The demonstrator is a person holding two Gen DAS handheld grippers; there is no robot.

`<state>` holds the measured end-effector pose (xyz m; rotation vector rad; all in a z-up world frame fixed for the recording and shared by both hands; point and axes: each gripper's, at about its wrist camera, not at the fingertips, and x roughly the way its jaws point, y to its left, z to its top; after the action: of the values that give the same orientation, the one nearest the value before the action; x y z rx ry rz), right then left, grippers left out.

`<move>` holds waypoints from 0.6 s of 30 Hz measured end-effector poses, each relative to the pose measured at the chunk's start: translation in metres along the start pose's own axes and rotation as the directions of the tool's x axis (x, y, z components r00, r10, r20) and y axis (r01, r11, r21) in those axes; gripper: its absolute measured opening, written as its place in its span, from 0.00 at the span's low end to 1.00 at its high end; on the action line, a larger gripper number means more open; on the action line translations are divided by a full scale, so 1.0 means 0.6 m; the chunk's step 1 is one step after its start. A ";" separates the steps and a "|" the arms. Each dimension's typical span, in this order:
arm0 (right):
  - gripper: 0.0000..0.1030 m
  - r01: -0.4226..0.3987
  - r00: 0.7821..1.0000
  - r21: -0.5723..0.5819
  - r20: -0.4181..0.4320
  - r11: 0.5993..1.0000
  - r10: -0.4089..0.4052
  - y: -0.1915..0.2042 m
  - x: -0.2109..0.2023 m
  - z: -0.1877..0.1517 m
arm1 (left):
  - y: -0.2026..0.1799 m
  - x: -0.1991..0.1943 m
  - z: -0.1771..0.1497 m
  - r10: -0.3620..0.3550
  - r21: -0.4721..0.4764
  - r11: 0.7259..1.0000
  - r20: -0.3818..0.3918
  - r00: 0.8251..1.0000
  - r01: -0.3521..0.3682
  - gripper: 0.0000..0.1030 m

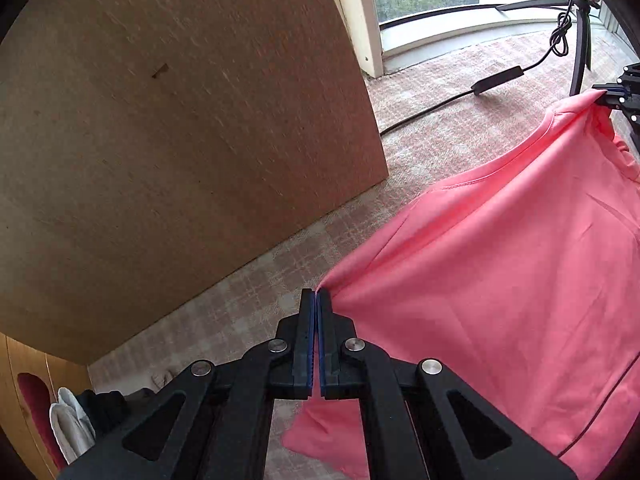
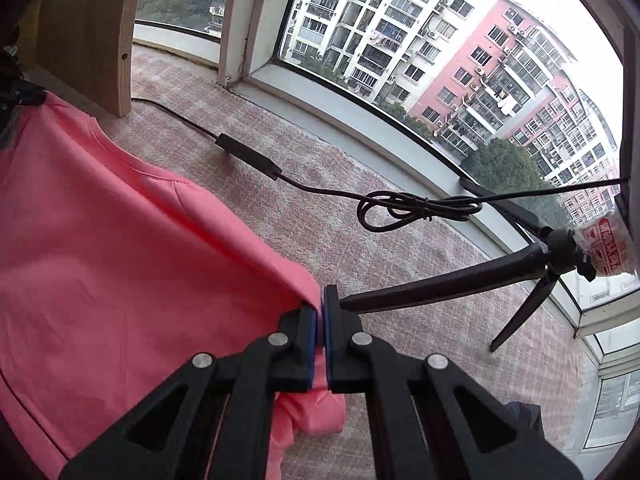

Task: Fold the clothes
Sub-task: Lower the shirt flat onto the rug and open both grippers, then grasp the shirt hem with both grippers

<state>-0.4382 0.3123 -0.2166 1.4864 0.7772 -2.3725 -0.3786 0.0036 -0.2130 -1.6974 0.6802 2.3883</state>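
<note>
Both our black tongs, left gripper (image 1: 317, 300) and right gripper (image 2: 321, 304), clamp the coral-pink cotton shirt (image 1: 500, 264); its hem at 5 o'clock is cut off.

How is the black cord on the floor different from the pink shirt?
The black cord is thin and lies on the carpet, partly bundled in a loop; the pink shirt is a wide sheet held up off the carpet. Nothing grips the cord, while the left tongs and right tongs each pinch a corner of the shirt. Both are soft, bendy things.
</note>
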 end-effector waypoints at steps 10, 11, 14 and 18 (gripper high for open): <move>0.37 -0.143 0.988 0.133 0.071 0.981 0.135 -0.067 -0.119 -0.059 | 0.090 -0.120 -0.044 0.009 -0.101 0.995 0.077 0.997 -0.001 0.07; 0.37 -0.176 0.981 0.159 0.106 0.971 0.161 -0.075 -0.152 -0.075 | 0.094 -0.147 -0.062 -0.003 -0.101 0.995 0.099 0.995 0.013 0.07; 0.37 -0.271 0.953 0.227 0.197 0.935 0.229 -0.089 -0.243 -0.146 | 0.094 -0.216 -0.143 -0.049 -0.086 0.994 0.144 0.988 0.062 0.08; 0.37 -0.339 0.932 0.288 0.233 0.896 0.278 -0.057 -0.349 -0.303 | 0.063 -0.268 -0.256 -0.134 -0.062 0.988 0.149 0.980 0.144 0.08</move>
<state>-0.2203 0.4244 -0.0828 1.3480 0.0921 -2.4178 -0.2026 -0.0727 -0.0943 -1.5232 0.4432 2.4339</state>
